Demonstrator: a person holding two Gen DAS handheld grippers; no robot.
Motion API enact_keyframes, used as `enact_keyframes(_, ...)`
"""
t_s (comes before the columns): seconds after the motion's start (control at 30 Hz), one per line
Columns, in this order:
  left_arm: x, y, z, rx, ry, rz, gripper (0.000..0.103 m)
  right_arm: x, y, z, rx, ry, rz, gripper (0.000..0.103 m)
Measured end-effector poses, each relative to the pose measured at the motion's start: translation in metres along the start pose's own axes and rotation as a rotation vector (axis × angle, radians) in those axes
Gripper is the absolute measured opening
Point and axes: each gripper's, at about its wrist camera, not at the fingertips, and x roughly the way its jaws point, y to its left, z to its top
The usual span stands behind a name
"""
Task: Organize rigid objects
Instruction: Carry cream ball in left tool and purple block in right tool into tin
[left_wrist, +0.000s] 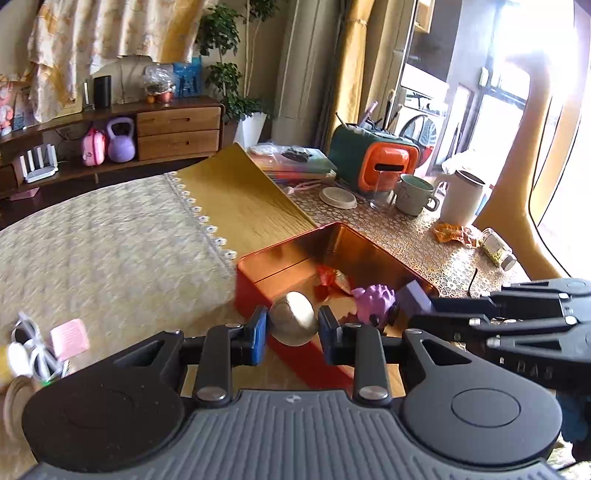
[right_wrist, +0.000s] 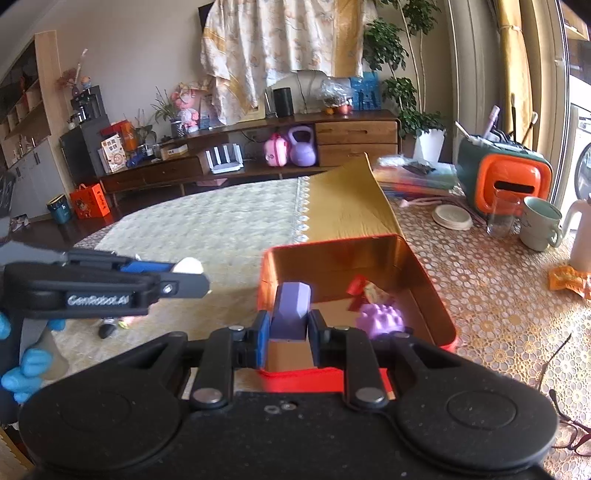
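Observation:
An open orange tin box (left_wrist: 258, 284) stands on the table; it also shows in the right wrist view (right_wrist: 432, 295). My left gripper (left_wrist: 292, 325) is shut on a cream egg-shaped object (left_wrist: 291, 323), held just at the box's near left wall. My right gripper (right_wrist: 287, 325) is shut on a purple faceted block (right_wrist: 290, 314), held over the box's near left corner. Inside the box lie a purple spiky toy (right_wrist: 382, 319) and a red wrapped item (right_wrist: 364, 290). The right gripper appears at the right of the left wrist view (left_wrist: 498, 317), the left gripper at the left of the right wrist view (right_wrist: 184, 277).
A yellow mat (right_wrist: 343, 206) and a pale patterned cloth (right_wrist: 207, 229) lie beyond the box. Mugs (right_wrist: 539, 221), a glass (right_wrist: 500, 218), an orange-green bag (right_wrist: 506, 177), snack wrappers (right_wrist: 569, 280) and glasses (right_wrist: 569, 417) crowd the right. Cables and a pink card (left_wrist: 68, 338) lie at left.

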Motion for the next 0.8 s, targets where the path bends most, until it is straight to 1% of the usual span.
enact_keyframes(0.17, 0.034, -0.014, 0.013, 0.037, 0.022, 0.006, 0.029, 0.012, -0.011, -0.002, 0.004, 0.022, -0.006, 0.021)
enact_keyframes(0.3, 0.061, -0.023, 0.023, 0.077, 0.021, 0.033, 0.029, 0.025, -0.017, -0.002, 0.0, 0.041, -0.008, 0.021)
enact_keyframes(0.37, 0.077, -0.025, 0.028, 0.088, 0.033, 0.048, 0.029, 0.033, -0.02, -0.002, 0.002, 0.055, -0.008, 0.021)
enact_keyframes(0.5, 0.107, -0.029, 0.037, 0.1, 0.075, 0.032, 0.029, 0.05, -0.024, -0.003, 0.003, 0.082, -0.004, 0.021)
enact_keyframes(0.57, 0.123, -0.03, 0.042, 0.097, 0.109, 0.018, 0.029, 0.057, -0.025, -0.003, 0.007, 0.091, -0.005, 0.021)
enact_keyframes(0.8, 0.164, -0.031, 0.048, 0.095, 0.195, 0.031, 0.029, 0.079, -0.026, -0.003, -0.006, 0.137, -0.009, 0.021)
